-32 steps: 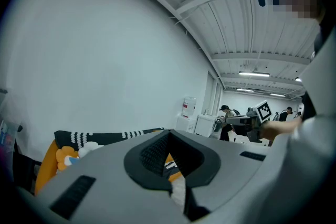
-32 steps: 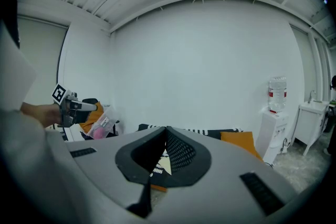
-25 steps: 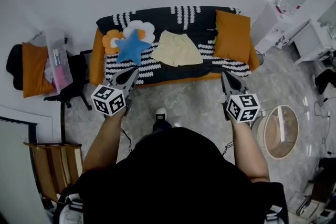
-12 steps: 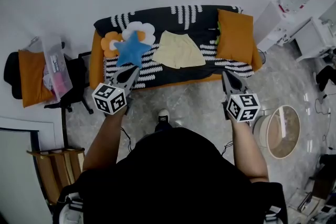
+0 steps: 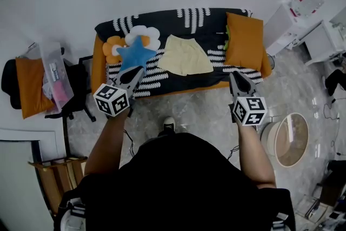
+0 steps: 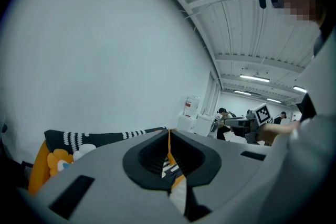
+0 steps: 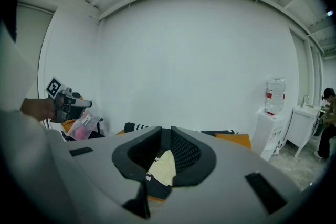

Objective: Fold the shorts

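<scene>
Pale yellow shorts (image 5: 185, 56) lie spread flat on the seat of a sofa (image 5: 213, 23) with a black-and-white patterned cover. Both grippers hover over the floor in front of the sofa, short of the shorts. My left gripper (image 5: 134, 73) points at the blue star cushion (image 5: 133, 53); its jaws are shut to a thin slit (image 6: 168, 132) with nothing in them. My right gripper (image 5: 234, 76) points at the sofa's right part. Its jaws (image 7: 166, 132) have just been opening and stand apart, empty, with the shorts (image 7: 163, 168) visible through the gap.
An orange pillow (image 5: 244, 40) and flower cushions (image 5: 115, 43) flank the shorts. A black chair with an orange cushion and a plastic bag (image 5: 38, 81) stands left, a wooden chair (image 5: 57, 177) near left. A round basket (image 5: 290, 137) and white cabinets with a water bottle (image 5: 294, 8) stand right.
Both grippers and the person have moved forward toward the sofa, so the sofa front now lies closer under the gripper tips.
</scene>
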`<state>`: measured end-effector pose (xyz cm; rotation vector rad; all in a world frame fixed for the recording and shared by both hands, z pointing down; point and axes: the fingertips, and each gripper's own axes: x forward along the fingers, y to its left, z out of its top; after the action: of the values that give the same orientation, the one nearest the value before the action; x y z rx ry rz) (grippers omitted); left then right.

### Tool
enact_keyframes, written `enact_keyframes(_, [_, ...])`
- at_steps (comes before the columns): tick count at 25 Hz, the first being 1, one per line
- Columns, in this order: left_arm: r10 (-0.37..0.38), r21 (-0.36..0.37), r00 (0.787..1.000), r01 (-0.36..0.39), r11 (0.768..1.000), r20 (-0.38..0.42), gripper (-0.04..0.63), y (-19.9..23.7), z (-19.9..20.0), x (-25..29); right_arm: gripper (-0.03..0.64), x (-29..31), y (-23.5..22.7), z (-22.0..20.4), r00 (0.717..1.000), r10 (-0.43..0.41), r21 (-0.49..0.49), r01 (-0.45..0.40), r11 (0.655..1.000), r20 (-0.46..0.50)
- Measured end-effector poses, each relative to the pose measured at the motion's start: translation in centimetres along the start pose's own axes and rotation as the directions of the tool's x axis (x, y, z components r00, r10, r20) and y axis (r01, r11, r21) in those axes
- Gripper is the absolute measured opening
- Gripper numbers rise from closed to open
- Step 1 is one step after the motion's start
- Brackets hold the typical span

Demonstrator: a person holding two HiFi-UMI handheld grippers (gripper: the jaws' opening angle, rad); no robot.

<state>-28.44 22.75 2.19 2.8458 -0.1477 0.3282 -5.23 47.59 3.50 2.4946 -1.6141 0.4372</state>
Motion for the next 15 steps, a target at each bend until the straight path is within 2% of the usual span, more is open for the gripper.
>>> enact_keyframes(6, [-0.012, 0.003, 1.000, 0.012, 1.000, -0.015, 0.118, 2.1, 1.0, 1.8, 0.143, 2.7, 0.0, 1.3, 1.000, -0.002, -0.003, 0.003, 1.000, 0.011])
enact_keyframes(15, [-0.017, 0.011, 0.999, 0.017, 1.000, -0.030, 0.181, 5.3, 2.3, 3.9, 0.195, 5.7, -0.2, 2.8, 1.000, -0.011, -0.020, 0.012, 1.000, 0.009])
